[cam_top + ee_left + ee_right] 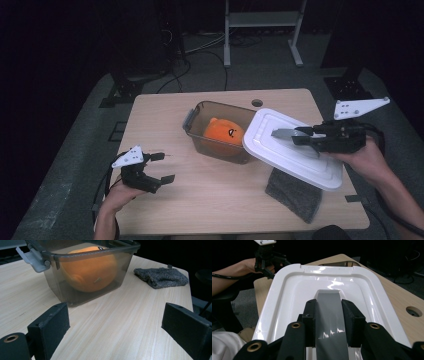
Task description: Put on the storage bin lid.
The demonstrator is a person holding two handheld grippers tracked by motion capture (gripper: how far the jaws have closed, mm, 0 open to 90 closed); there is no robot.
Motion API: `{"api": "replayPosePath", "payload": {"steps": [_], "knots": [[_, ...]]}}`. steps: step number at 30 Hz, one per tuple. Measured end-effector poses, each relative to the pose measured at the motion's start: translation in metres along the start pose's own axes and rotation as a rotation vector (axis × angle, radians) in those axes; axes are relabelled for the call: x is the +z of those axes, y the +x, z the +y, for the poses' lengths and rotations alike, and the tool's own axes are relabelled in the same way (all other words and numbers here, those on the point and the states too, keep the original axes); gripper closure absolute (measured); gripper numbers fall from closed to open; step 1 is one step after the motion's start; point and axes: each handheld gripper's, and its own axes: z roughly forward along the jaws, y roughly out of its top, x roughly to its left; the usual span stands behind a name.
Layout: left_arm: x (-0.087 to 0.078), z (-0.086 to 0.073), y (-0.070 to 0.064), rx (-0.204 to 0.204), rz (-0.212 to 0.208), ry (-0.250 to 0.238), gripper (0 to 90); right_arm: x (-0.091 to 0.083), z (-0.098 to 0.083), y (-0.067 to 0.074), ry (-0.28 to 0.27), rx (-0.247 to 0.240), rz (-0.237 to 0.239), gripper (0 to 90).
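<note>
A brown see-through container stands mid-table with an orange plush toy inside. My right gripper is shut on the grey handle of the white lid. It holds the lid tilted in the air, with the lid's left edge over the container's right rim. My left gripper rests open at the table's left front, with nothing between its jaws. In the left gripper view the container and toy lie ahead of the open gripper. The right gripper view shows the lid beyond the gripper.
A grey knitted cloth lies at the front right, partly under the lid, and shows as the cloth beside the container. A cable hole sits near the table's far edge. A grey latch hangs on the container's end. Dark floor surrounds the table.
</note>
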Motion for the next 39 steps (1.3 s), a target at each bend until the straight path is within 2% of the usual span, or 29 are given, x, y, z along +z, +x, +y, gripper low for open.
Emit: {"api": "replayPosePath", "payload": {"steps": [7,20,31,39], "knots": [[0.002,-0.001,0.001,0.001,-0.004,0.004,7.0,0.012,0.022,-0.007,-0.002,-0.006,0.018,65.8],[0.002,0.000,-0.001,0.002,-0.007,0.004,7.0,0.041,0.053,-0.014,0.027,-0.028,0.044,65.8],[0.002,0.000,-0.001,0.003,-0.010,0.000,7.0,0.072,0.073,-0.022,0.045,-0.034,0.066,65.8],[0.002,0.000,0.000,0.001,-0.010,0.000,7.0,0.086,0.081,-0.028,0.048,-0.034,0.074,65.8]]}}
